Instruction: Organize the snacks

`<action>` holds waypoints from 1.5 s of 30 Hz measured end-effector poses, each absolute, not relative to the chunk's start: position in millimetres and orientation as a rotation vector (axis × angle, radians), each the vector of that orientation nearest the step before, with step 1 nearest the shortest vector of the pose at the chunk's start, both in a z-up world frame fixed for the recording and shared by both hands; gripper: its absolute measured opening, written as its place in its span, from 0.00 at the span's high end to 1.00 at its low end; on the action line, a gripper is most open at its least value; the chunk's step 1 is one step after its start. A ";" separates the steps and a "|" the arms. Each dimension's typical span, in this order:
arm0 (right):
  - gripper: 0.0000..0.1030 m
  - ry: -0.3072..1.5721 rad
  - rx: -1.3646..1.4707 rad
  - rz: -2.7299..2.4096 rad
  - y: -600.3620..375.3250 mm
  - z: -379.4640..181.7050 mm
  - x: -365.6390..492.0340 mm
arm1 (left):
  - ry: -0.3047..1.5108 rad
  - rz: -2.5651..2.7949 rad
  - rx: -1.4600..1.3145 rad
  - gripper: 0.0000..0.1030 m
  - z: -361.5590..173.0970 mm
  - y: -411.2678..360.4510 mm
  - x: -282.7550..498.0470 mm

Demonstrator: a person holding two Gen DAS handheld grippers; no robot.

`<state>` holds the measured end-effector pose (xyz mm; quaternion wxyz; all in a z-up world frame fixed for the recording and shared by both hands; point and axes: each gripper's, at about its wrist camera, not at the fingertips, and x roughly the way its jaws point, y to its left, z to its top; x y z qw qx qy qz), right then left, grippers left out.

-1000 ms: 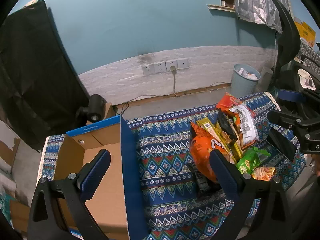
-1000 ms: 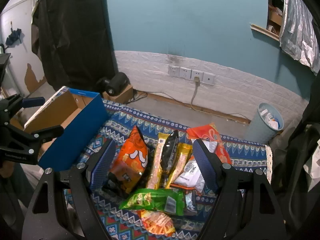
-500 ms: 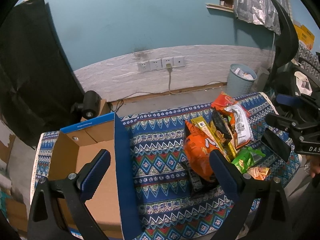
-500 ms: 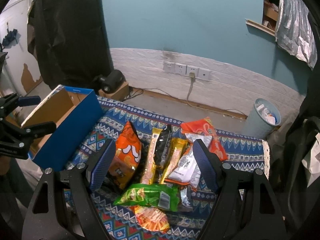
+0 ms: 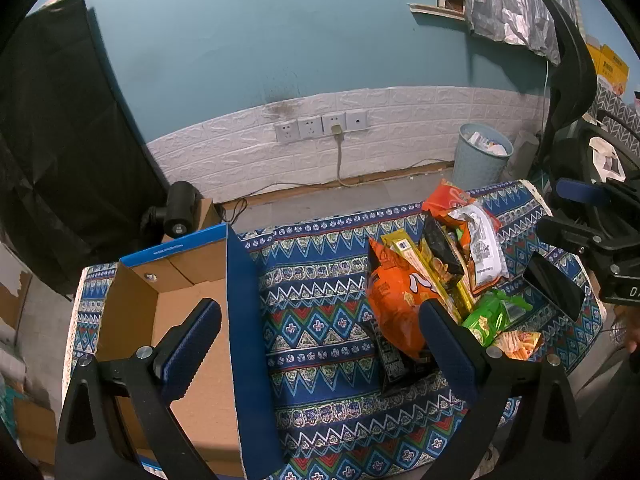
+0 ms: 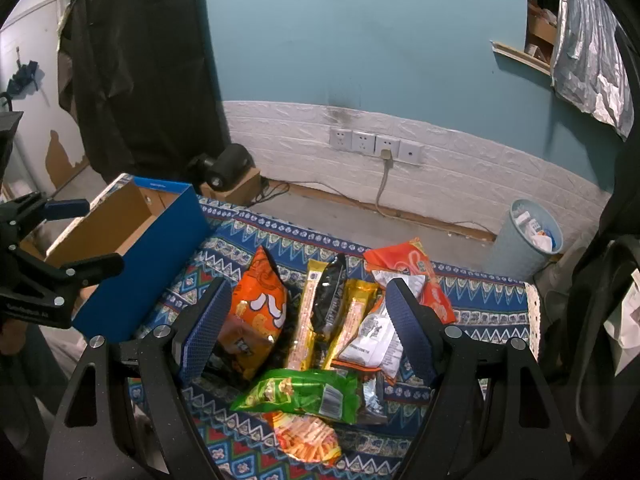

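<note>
A pile of snack packs lies on a patterned blue cloth (image 5: pixel 320 312): an orange puff bag (image 6: pixel 260 304), yellow bars (image 6: pixel 306 316), a black pack (image 6: pixel 330 300), a white pack (image 6: pixel 376 340), a red-orange bag (image 6: pixel 404 264), a green bag (image 6: pixel 304 392) and an orange stick-snack bag (image 6: pixel 308 436). An open blue cardboard box (image 5: pixel 176 320) stands empty on the left. My left gripper (image 5: pixel 320 348) is open, hovering between box and pile. My right gripper (image 6: pixel 308 320) is open above the pile, touching nothing.
A grey waste bin (image 6: pixel 528 236) stands by the wall at right. A small black device on a cardboard block (image 6: pixel 228 172) sits behind the box. A dark chair (image 5: pixel 568 80) is at far right. The cloth's right edge (image 6: pixel 530 320) is close to the pile.
Both views have pulled back and risen a little, so the cloth and pile sit lower and smaller. The snacks and box have not moved. Both grippers stay open.
</note>
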<state>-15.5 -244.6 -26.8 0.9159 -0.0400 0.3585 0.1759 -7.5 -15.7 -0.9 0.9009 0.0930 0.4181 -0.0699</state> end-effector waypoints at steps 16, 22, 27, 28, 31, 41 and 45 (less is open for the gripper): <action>0.24 0.742 -0.087 0.357 -243.1 -27.4 -15.7 | 0.874 -0.150 0.201 0.03 -3.5 -16.9 -6.6; 0.24 0.742 -0.087 0.356 -243.8 -27.2 -15.2 | 0.875 -0.149 0.202 0.03 -4.0 -17.7 -7.0; 0.24 0.743 -0.089 0.357 -244.8 -26.7 -15.0 | 0.875 -0.150 0.203 0.03 -4.5 -17.9 -7.7; 0.24 0.742 -0.089 0.356 -245.0 -26.7 -15.0 | 0.875 -0.149 0.203 0.03 -4.3 -17.8 -7.5; 0.24 0.743 -0.088 0.356 -246.3 -26.6 -14.7 | 0.876 -0.151 0.205 0.03 -4.8 -18.4 -8.2; 0.24 0.742 -0.090 0.356 -245.5 -26.3 -14.9 | 0.879 -0.153 0.214 0.03 -7.3 -21.7 -8.0; 0.24 0.743 -0.089 0.353 -248.9 -26.5 -15.0 | 0.879 -0.155 0.219 0.03 -8.1 -24.0 -8.1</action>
